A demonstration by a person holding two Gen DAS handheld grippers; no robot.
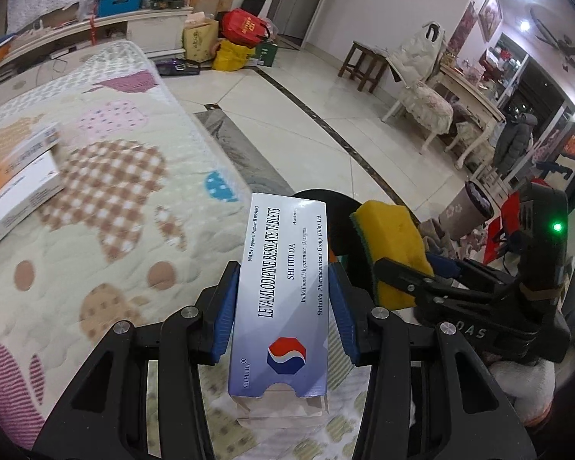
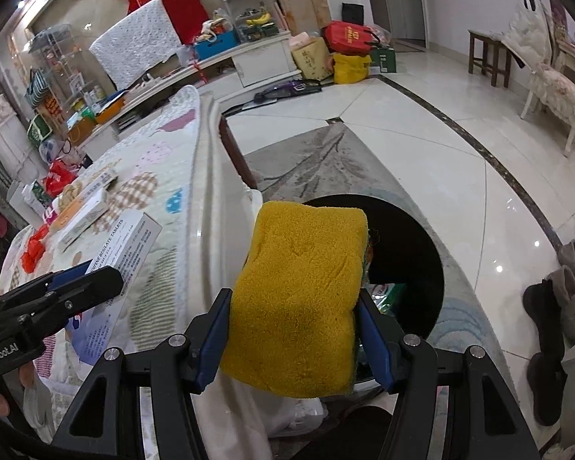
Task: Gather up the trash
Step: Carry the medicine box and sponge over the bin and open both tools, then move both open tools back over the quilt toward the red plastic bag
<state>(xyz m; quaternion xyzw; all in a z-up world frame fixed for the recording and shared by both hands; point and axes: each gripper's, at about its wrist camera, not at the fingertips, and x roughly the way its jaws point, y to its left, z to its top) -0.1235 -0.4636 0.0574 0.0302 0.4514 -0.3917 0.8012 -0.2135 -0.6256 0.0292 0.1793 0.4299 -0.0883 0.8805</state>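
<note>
My left gripper (image 1: 283,306) is shut on a white and blue tablet box (image 1: 283,295), its blue pads pressing the long sides, over the edge of the quilted table cover (image 1: 107,199). The same tablet box (image 2: 130,245) and the left gripper's fingers (image 2: 92,280) show at the left of the right wrist view. My right gripper (image 2: 293,314) is shut on a yellow sponge (image 2: 303,295) with a green underside. It hangs over a black round bin (image 2: 410,253) on the floor. The sponge (image 1: 395,245) also shows right of the box, the bin's rim (image 1: 318,193) behind it.
Other medicine boxes (image 1: 15,188) lie on the table cover at left, the same boxes (image 2: 84,211) beside red wrappers (image 2: 32,247). Some packaging lies inside the bin. Slippers (image 2: 548,329) stand on the floor at right. A chair (image 1: 421,88) and stool (image 1: 364,61) stand across the tiled floor.
</note>
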